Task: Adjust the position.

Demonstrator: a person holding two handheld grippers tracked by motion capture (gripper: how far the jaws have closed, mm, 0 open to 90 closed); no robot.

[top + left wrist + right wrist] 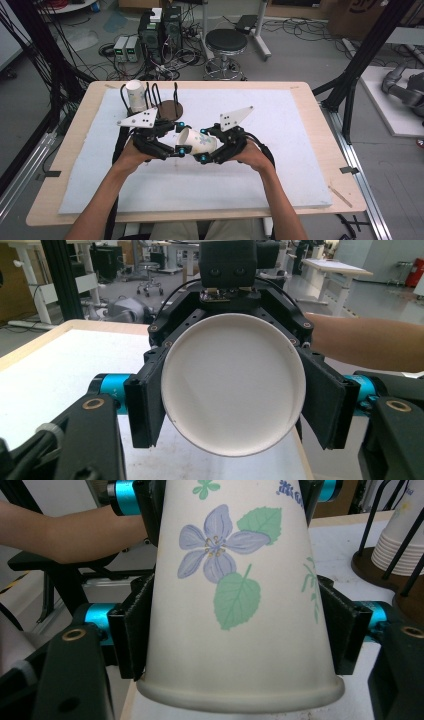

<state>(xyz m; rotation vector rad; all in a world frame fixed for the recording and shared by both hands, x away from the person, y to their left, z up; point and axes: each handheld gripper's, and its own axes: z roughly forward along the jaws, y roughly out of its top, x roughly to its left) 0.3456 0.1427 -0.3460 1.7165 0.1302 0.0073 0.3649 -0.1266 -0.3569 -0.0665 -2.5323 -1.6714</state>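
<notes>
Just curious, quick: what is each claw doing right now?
Left claw: shut on the paper cup.
Right claw: shut on the same paper cup.

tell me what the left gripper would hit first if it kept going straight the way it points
Most likely the right gripper. The left gripper points across the table at it, and the two face each other, both clamped on the same flowered paper cup. The cup would be pushed along with it.

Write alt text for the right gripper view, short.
A white paper cup printed with a purple flower and green leaves is clamped between the right gripper's two black jaws, rim nearest the camera. The left gripper grips the cup's far end, and a stack of paper cups sits in a wire holder at right.
</notes>
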